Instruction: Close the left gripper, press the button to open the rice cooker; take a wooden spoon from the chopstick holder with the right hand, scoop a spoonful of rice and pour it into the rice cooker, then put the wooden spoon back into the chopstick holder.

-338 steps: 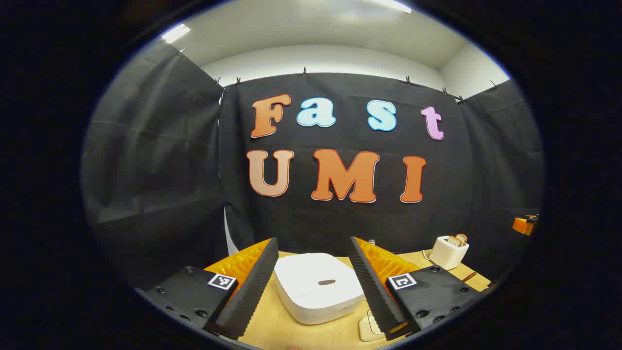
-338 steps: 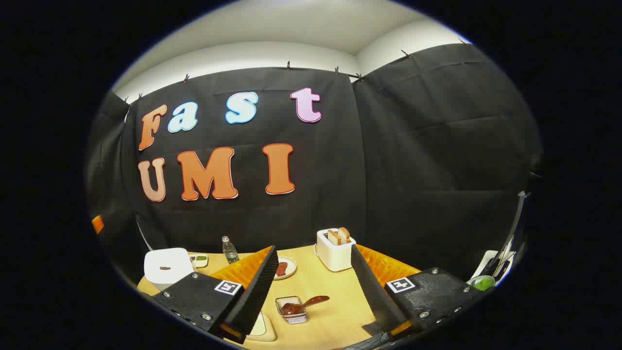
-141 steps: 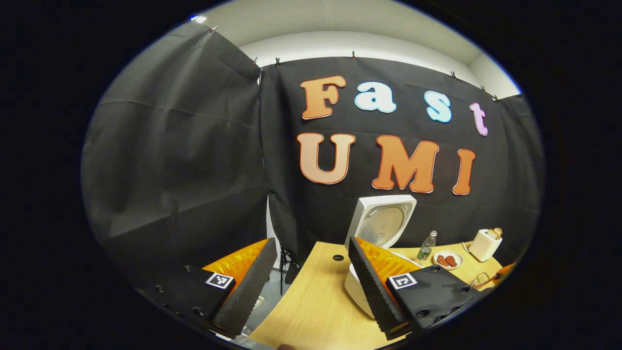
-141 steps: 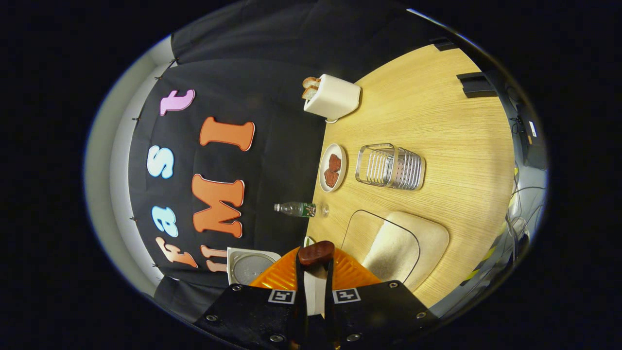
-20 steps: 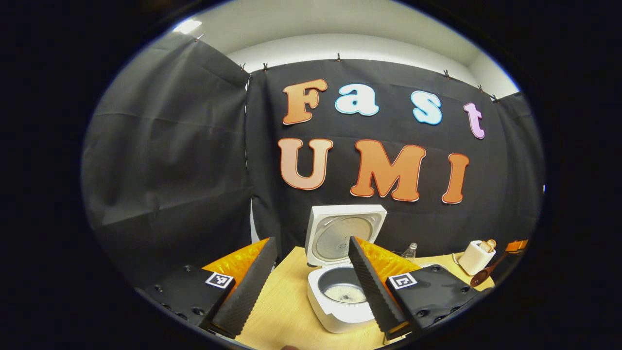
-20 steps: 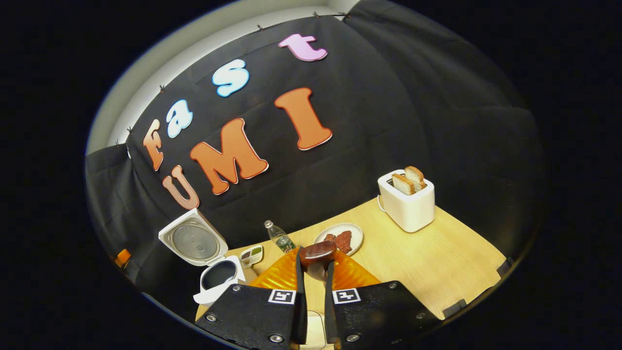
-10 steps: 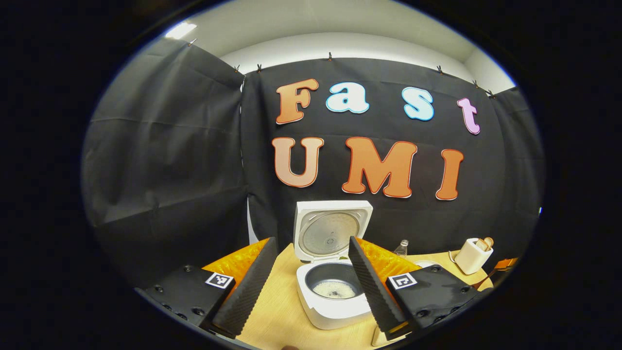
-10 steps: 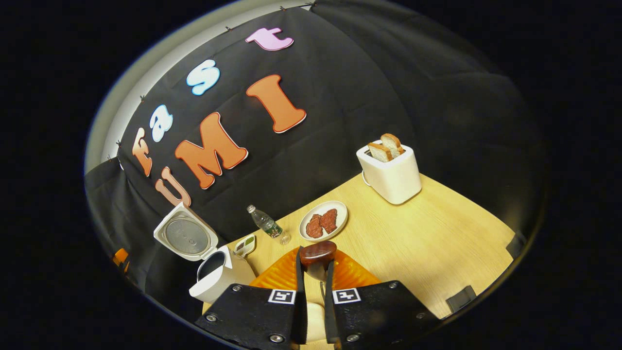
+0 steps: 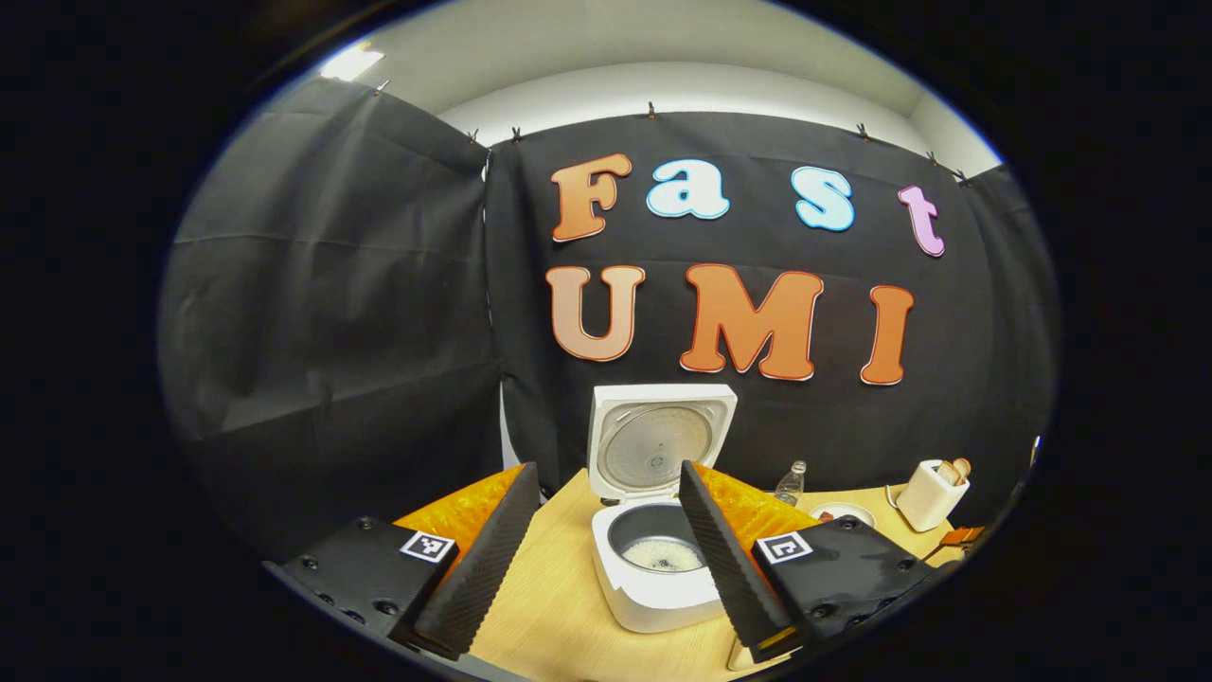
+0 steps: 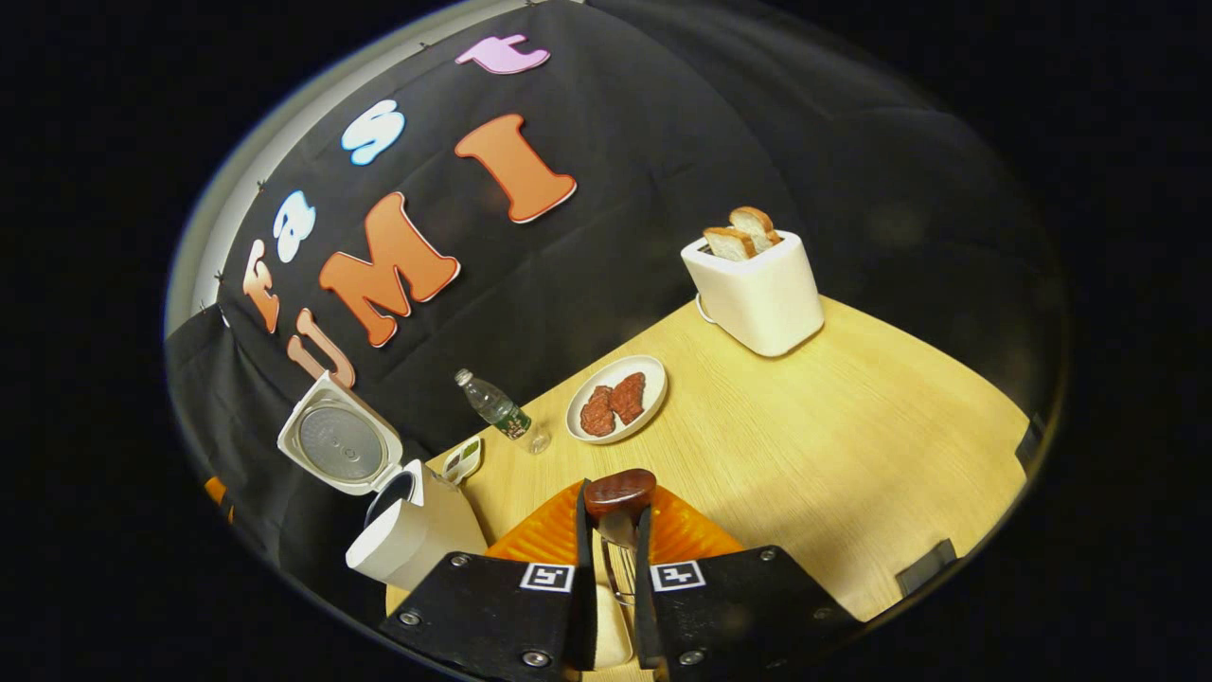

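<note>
Right gripper view: gripper (image 10: 614,530) pinches wooden spoon (image 10: 619,493) near plate (image 10: 653,403), toaster (image 10: 755,289).

The white rice cooker (image 9: 653,568) stands on the wooden table (image 9: 559,616), lid upright and open, a little rice in its dark pot. The wooden spoon (image 10: 618,493), dark reddish-brown, is above the table, right of the cooker.

A white toaster (image 10: 755,289) with two slices of bread (image 10: 741,232) poking out of its slots stands near the far edge of the wooden counter (image 10: 833,436). A white plate (image 10: 616,398) carrying two dark reddish pieces of food lies closer in. Just beside it stands a small clear bottle (image 10: 498,410), with a little dish (image 10: 462,458) of green bits near that.
</note>
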Demonstrator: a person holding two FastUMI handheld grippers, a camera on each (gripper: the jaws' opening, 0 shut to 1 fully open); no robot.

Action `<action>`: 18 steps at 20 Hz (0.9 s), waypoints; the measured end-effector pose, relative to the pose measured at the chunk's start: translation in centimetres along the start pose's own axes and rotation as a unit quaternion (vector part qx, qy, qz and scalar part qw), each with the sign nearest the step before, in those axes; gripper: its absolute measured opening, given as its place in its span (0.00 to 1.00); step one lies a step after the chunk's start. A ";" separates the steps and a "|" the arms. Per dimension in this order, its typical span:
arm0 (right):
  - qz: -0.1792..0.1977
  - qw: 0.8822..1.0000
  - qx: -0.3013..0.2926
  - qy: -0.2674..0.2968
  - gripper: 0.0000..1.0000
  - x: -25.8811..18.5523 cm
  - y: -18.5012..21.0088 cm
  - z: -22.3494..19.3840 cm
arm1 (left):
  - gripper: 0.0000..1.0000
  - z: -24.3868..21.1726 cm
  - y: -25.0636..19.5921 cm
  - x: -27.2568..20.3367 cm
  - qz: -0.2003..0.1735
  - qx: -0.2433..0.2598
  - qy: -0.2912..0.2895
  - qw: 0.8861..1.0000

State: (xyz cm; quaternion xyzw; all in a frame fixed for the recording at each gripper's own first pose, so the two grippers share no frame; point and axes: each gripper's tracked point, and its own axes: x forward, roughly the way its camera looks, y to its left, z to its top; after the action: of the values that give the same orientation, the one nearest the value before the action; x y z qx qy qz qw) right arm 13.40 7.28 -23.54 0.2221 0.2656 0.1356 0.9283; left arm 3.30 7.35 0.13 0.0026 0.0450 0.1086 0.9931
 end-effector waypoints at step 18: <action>-0.133 0.981 -0.123 -0.073 0.95 -3.2 -2.1 5.2 | 1.00 0.3 1.6 4.3 -0.029 -0.011 0.012 0.999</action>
State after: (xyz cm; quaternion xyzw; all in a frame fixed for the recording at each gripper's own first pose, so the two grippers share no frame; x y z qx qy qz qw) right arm 13.92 2.53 -19.23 0.0778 0.2060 0.0258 0.9751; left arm 7.15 9.82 0.05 -0.0114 0.0559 0.0802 0.9951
